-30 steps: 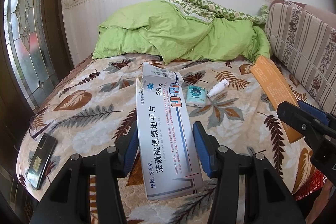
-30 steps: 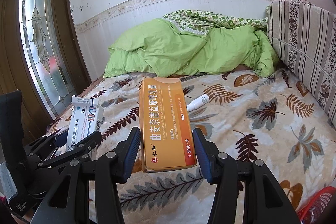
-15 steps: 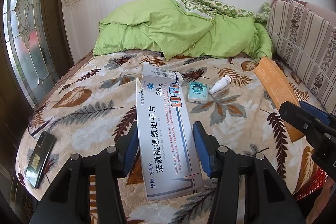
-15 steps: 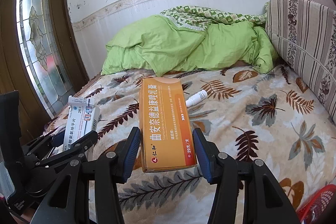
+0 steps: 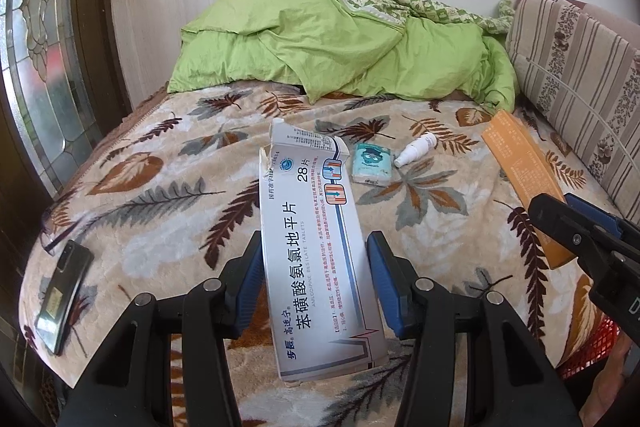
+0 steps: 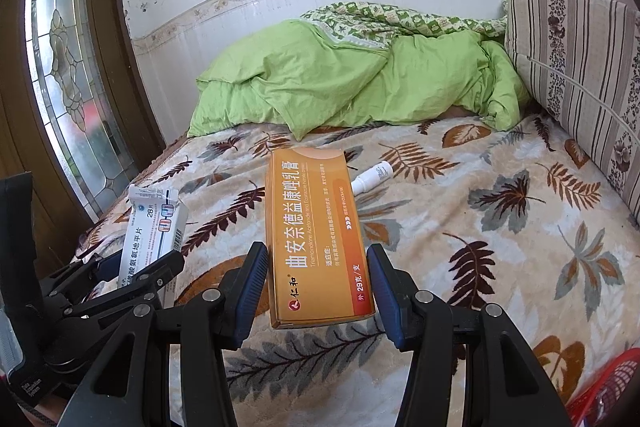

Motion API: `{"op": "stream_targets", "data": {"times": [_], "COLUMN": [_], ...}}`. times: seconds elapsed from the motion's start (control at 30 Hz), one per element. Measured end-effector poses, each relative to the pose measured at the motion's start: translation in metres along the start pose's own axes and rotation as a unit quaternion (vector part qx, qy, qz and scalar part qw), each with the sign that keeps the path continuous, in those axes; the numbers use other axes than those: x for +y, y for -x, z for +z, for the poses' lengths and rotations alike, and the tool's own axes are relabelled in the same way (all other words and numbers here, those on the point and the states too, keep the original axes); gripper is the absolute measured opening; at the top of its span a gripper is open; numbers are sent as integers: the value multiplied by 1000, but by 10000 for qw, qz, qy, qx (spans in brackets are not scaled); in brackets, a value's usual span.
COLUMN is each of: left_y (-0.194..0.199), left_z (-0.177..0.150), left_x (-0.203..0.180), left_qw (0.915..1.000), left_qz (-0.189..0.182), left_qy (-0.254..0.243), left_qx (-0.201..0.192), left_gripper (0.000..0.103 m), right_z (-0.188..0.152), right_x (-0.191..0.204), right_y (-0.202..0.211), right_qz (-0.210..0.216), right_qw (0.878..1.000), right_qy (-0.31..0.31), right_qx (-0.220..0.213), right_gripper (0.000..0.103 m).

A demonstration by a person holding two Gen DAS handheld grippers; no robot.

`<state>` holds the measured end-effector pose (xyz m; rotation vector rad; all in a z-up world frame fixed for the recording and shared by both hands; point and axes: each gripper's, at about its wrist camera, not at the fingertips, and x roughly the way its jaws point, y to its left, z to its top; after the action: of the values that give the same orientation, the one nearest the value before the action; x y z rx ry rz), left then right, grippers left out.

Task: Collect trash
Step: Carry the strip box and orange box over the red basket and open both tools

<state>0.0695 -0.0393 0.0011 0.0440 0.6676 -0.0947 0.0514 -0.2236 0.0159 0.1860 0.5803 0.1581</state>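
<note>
- Bed (image 5: pixel 132 163) with leaf-print blanket carries a small spray bottle (image 5: pixel 416 154) and teal packet (image 5: pixel 372 169) mid-bed.
- Left gripper (image 5: pixel 314 285) fingers clamp a white medicine box (image 5: pixel 316 247) above the bed's near edge.
- Right gripper (image 6: pixel 316 285) fingers clamp an orange box (image 6: pixel 316 239) likewise.
- Phone (image 5: pixel 64 291) lies at the bed's left edge.

- The white medicine box (image 5: pixel 316 251) bears "苯磺酸氨氯地平片", under it "AMLODIPINE BESYLATE TABLETS", and "28片" towards its torn far end.
- The orange ointment box (image 6: pixel 316 235) bears "曲安奈德益康唑乳膏", the brand "仁和" at its near corner, and "29克/支" on a red strip beside that brand mark.
</note>
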Motion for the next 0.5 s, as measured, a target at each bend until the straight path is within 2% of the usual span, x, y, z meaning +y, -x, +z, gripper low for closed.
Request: {"op": "stream_targets", "data": {"times": [0.13,0.3,0.4,0.5], "left_y": [-4,5,16,29], "left_z": [-1,-3,-5,-6], "left_x": [-8,-33,-60,-97], "left_qw": [9995,9961,9908,9804], "left_qz": [-327,-859,-1281,-1824], "left_qy": [-20,-200,-412,-697], "left_qx": [46,89,132,243], "left_gripper": [49,49,49,49], "right_z": [0,-9,-20,-30], "right_x": [-13,-41,-67,-101], "right_y": [7,36,64,97], "right_qz": [-46,19,-85,-345], "right_qw": [9997,9975,9950,9907], "right_qy": [-233,-712,-998,-1319], "right_qx": [-51,-5,36,-23], "right_gripper": [55,55,55,55]}}
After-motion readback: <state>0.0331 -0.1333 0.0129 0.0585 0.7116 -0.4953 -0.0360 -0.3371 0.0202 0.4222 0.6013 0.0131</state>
